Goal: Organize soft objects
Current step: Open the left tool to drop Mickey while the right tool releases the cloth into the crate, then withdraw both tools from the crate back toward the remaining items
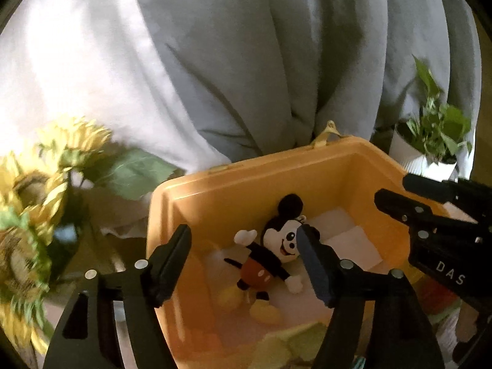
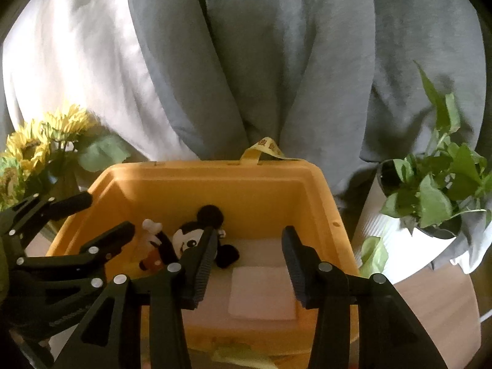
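Note:
A Mickey Mouse plush (image 1: 270,255) lies on its back on the floor of an open yellow bin (image 1: 233,184). My left gripper (image 1: 243,261) is open and empty, hovering above the bin over the plush. My right gripper (image 2: 250,264) is open and empty above the same bin (image 2: 215,178), just right of the plush (image 2: 187,240), over a white folded cloth (image 2: 261,295) on the bin floor. Each gripper shows in the other's view: the right one (image 1: 430,227), the left one (image 2: 61,246).
Yellow sunflowers (image 1: 33,203) stand left of the bin, also in the right wrist view (image 2: 37,147). A green potted plant in a white pot (image 2: 430,209) stands right of it. Grey and white curtains (image 2: 246,61) hang behind. Yellow-green soft items (image 1: 292,344) lie near the bin's front.

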`<action>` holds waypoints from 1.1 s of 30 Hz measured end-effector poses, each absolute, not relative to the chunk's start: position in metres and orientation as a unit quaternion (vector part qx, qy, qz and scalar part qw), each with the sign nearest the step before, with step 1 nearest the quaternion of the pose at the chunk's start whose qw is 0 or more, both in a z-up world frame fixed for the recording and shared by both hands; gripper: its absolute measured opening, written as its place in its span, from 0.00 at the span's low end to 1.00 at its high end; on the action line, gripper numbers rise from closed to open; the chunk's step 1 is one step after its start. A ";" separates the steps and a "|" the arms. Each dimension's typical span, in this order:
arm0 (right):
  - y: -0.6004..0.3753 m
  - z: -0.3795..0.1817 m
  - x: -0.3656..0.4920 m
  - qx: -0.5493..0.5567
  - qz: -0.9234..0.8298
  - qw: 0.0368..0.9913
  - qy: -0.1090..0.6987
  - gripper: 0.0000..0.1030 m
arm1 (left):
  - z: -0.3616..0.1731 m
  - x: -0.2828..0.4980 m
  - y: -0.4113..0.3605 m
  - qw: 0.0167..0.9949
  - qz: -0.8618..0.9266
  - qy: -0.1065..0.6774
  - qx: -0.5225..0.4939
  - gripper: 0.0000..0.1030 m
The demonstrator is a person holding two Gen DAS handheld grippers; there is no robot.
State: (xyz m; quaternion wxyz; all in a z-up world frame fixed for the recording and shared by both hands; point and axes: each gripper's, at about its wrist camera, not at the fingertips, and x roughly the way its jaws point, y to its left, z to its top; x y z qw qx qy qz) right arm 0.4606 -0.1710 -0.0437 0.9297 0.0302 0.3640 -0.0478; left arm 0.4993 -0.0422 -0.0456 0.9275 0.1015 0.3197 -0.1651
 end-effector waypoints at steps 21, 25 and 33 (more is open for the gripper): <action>-0.159 0.012 0.375 0.054 -0.046 0.945 0.320 0.62 | 0.014 0.393 -0.010 0.953 -0.126 0.273 0.044 0.80; -0.153 0.017 0.358 0.049 -0.042 0.946 0.317 0.63 | 0.018 0.371 -0.005 0.955 -0.116 0.270 0.041 0.80; -0.145 0.023 0.323 0.046 -0.053 0.948 0.309 0.64 | 0.017 0.334 0.006 0.957 -0.099 0.271 0.038 0.80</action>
